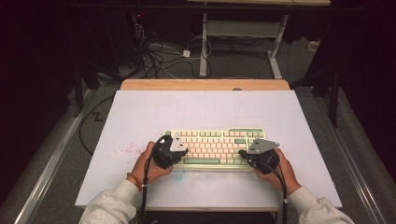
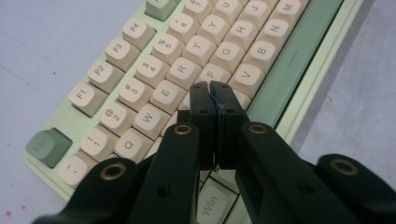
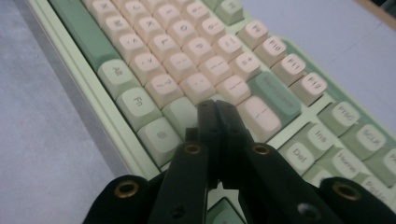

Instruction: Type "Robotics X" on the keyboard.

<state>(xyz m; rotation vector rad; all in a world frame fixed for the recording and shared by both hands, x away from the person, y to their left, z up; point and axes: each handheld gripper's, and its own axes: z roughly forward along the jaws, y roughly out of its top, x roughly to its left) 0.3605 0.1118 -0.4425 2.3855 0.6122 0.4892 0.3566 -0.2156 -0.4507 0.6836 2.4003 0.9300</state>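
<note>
The keyboard [image 1: 212, 149] lies near the front of the white table [image 1: 140, 112]. The left claw [image 2: 208, 85] and right claw [image 3: 215, 104] hang over its keys, jaws together, perhaps touching keycaps; the tips hide the contact.

Left gripper [image 1: 171, 150] and right gripper [image 1: 259, 154] are black, each topped by a grey 3-cornered plate; brass-ringed screws dot their jaws; black cables trail back; light grey sleeves [image 1: 109, 206]; an orange wristband [image 1: 135, 180].
</note>
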